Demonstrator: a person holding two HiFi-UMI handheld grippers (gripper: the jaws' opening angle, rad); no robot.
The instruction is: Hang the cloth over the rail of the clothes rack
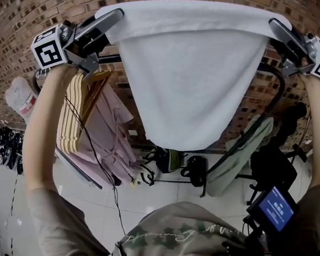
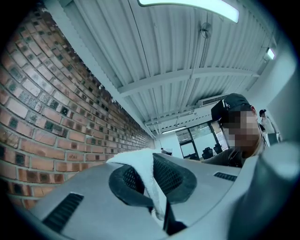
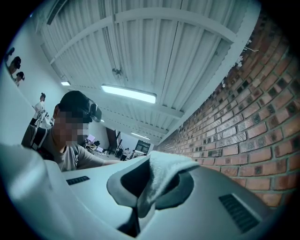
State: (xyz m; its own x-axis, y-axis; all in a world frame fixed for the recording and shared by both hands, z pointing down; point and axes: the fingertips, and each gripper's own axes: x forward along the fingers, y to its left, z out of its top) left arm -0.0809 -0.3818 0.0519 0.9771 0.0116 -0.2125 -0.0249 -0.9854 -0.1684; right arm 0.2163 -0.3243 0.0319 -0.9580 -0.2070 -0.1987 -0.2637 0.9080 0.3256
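Head view: cloth [image 1: 194, 75] held spread, raised above the rail [image 1: 111, 59] on the person's side. Left tool [image 1: 108, 22] and right tool [image 1: 279, 29] each pinch one top corner. Judged step: carrying to rail. Next: pass cloth over rail, lower evenly.

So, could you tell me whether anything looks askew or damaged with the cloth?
Nothing stands out: the white cloth hangs spread between the left tool and the right tool, each shut on a top corner, with no tears or stains visible.
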